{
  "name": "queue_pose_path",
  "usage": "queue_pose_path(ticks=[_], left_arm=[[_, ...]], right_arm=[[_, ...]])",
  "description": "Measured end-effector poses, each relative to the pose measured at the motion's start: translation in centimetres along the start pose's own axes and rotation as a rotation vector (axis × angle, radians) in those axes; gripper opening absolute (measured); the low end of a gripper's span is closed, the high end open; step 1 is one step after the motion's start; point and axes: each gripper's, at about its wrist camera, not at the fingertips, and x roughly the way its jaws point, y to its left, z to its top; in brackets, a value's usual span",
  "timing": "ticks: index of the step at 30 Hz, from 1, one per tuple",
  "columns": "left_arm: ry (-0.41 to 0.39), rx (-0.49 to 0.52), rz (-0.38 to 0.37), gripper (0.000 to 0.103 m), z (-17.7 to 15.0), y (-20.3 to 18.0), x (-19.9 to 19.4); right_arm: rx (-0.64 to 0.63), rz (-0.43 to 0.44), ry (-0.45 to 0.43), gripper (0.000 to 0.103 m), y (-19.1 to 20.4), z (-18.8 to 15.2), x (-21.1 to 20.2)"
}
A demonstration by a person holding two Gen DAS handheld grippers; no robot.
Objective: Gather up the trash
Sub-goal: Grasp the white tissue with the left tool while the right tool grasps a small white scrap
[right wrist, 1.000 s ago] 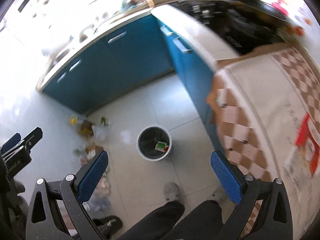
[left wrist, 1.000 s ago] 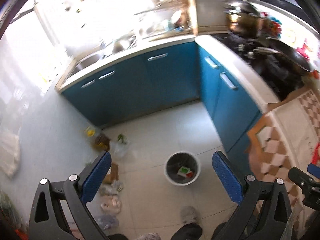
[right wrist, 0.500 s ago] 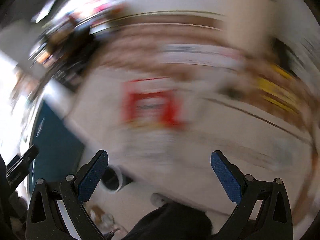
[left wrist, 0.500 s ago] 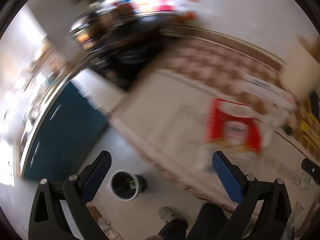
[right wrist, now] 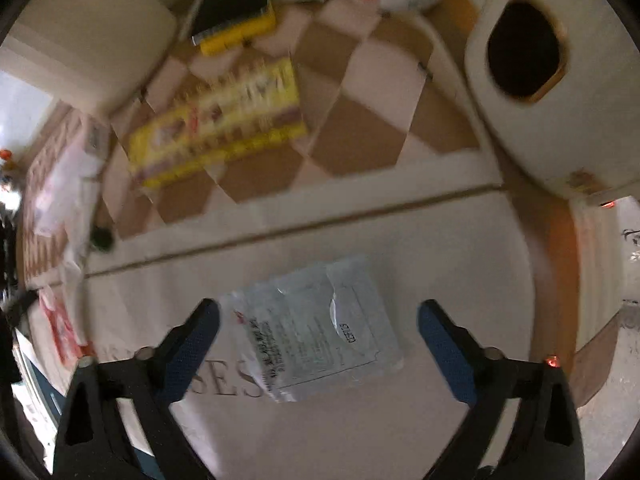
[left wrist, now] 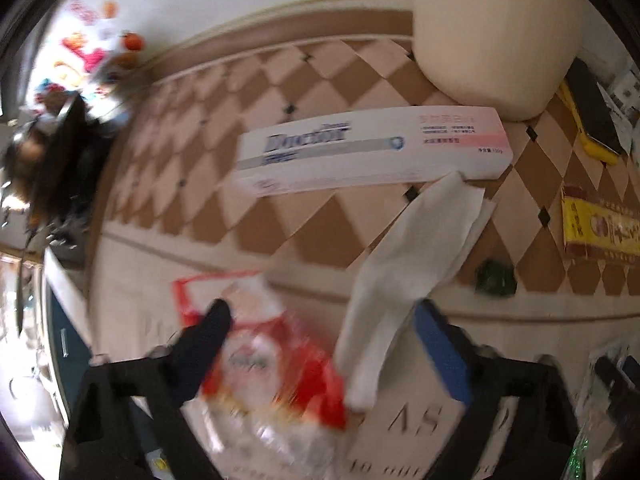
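In the left wrist view my left gripper (left wrist: 320, 344) is open over a red and clear plastic wrapper (left wrist: 276, 376) and a white crumpled tissue (left wrist: 404, 276), both lying between its fingers on the tablecloth. In the right wrist view my right gripper (right wrist: 320, 340) is open, and a flat silver sachet (right wrist: 316, 328) lies on the cloth between its fingers. Neither gripper holds anything.
On the checkered tablecloth (left wrist: 320, 216) lie a white toothpaste box (left wrist: 368, 148), a yellow box (right wrist: 220, 124), a yellow-cased phone (right wrist: 236, 8) and a small green scrap (left wrist: 494, 278). A cream container (right wrist: 548, 72) with a dark opening stands at the right.
Both grippers swung up from facing the kitchen floor and trash bin to facing the table top. They are now close over the wrapper, tissue and sachet.
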Motion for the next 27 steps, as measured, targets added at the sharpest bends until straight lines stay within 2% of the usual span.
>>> queue_pose_path(ticks=[1, 4, 6, 8, 9, 14, 19, 24, 27], left_arm=[[0.018, 0.011, -0.024, 0.069, 0.7, -0.2, 0.8], [0.055, 0.027, -0.072, 0.049, 1.7, -0.6, 2.6], [0.071, 0.043, -0.091, 0.018, 2.1, -1.0, 3.7], [0.077, 0.057, -0.129, 0.006, 2.0, -1.2, 4.1], [0.073, 0.063, -0.133, 0.003, 1.9, -1.4, 4.0], [0.043, 0.04, -0.172, 0.0, 1.1, -1.1, 2.2], [-0.037, -0.013, -0.225, 0.0, -0.1, 0.1, -2.2], [-0.103, -0.086, -0.268, 0.0, -1.0, 2.6, -5.7], [-0.138, -0.107, -0.265, 0.0, -1.1, 5.2, -6.5]], right_arm=[[-0.024, -0.019, -0.028, 0.087, 0.3, -0.2, -0.1], [-0.124, -0.1, -0.099, 0.059, 1.9, -1.4, -0.4], [-0.177, -0.124, -0.152, 0.026, 2.6, -2.0, -0.7], [-0.19, -0.113, -0.164, 0.014, 2.8, -2.1, -0.8], [-0.191, -0.103, -0.166, 0.012, 2.7, -2.2, -0.8], [-0.155, -0.046, -0.167, 0.006, 3.0, -2.2, -1.3], [-0.116, 0.02, -0.188, 0.006, 2.7, -2.0, -3.7], [-0.119, 0.064, -0.234, 0.005, 2.7, -1.7, -6.4], [-0.141, 0.078, -0.252, 0.005, 4.5, -1.0, -7.5]])
